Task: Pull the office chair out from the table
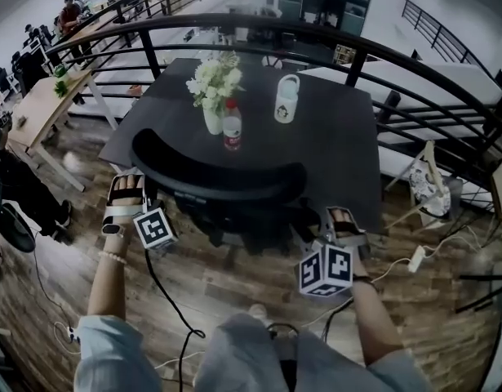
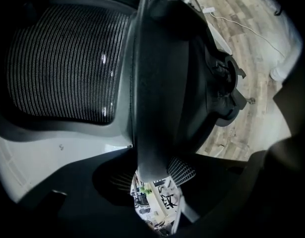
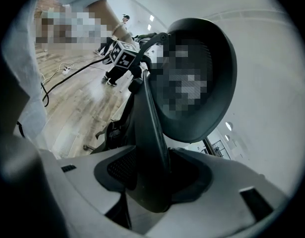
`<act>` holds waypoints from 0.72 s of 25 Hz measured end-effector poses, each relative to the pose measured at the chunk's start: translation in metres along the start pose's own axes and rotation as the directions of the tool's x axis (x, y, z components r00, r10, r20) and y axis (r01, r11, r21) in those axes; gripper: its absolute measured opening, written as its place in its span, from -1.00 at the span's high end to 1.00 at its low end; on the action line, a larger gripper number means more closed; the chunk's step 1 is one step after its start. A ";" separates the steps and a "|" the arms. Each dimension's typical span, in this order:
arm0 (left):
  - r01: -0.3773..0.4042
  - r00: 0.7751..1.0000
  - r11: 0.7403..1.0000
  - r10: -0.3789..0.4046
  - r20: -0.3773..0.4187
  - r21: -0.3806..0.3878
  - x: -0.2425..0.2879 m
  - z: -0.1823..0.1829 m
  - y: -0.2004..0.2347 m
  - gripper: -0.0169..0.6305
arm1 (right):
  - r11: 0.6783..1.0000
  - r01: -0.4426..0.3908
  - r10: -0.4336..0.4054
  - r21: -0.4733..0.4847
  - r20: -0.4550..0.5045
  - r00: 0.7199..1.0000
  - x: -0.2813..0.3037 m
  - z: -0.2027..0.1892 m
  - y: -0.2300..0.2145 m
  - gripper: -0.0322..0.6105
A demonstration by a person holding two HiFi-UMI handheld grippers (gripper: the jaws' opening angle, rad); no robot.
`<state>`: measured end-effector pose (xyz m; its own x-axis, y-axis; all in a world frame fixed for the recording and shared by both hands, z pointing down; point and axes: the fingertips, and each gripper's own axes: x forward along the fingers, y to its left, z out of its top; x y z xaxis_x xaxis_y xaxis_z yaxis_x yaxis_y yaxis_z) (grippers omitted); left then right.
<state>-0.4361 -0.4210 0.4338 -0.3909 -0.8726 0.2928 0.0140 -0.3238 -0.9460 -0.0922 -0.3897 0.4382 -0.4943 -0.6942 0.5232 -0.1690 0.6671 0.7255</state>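
While the office chair (image 1: 218, 178) stands tucked against the 6 o'clock edge of the black table (image 1: 332, 145), both tools grip its curved backrest. In the head view the left gripper (image 1: 126, 184) sits at the 9 o'clock end of the backrest's top and the right gripper (image 1: 339, 216) at the 3 o'clock end, each held in one hand.

The left gripper view shows the dark frame edge (image 2: 152, 108) running straight between the jaws, which pinch it from both sides. The grey mesh panel (image 2: 68, 63) lies toward 10 o'clock of it. The right gripper view shows the same kind of hold, with the jaws pressed against a narrow upright edge of the chair.

On the table, a vase of white flowers (image 1: 214, 88) stands near the middle. A red-labelled bottle (image 1: 233, 127) is just beside it at 5 o'clock, and a white mug (image 1: 286, 100) is at its 3 o'clock. The chair's base rests on the wood floor (image 1: 234, 292).
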 end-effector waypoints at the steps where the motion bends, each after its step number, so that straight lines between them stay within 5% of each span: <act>1: 0.000 1.000 1.000 0.000 0.000 -0.003 -0.002 0.001 -0.001 0.33 | 1.000 -0.004 0.004 0.001 -0.004 1.000 -0.001 -0.001 0.001 0.26; 18: 0.000 1.000 1.000 0.000 -0.019 -0.001 -0.074 -0.018 -0.026 0.33 | 1.000 -0.023 0.024 -0.005 0.007 1.000 -0.052 0.006 0.041 0.26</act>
<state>-0.4239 -0.3420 0.4346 -0.4087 -0.8654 0.2897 0.0131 -0.3230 -0.9463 -0.0781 -0.3244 0.4380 -0.5040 -0.6765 0.5370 -0.1529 0.6818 0.7154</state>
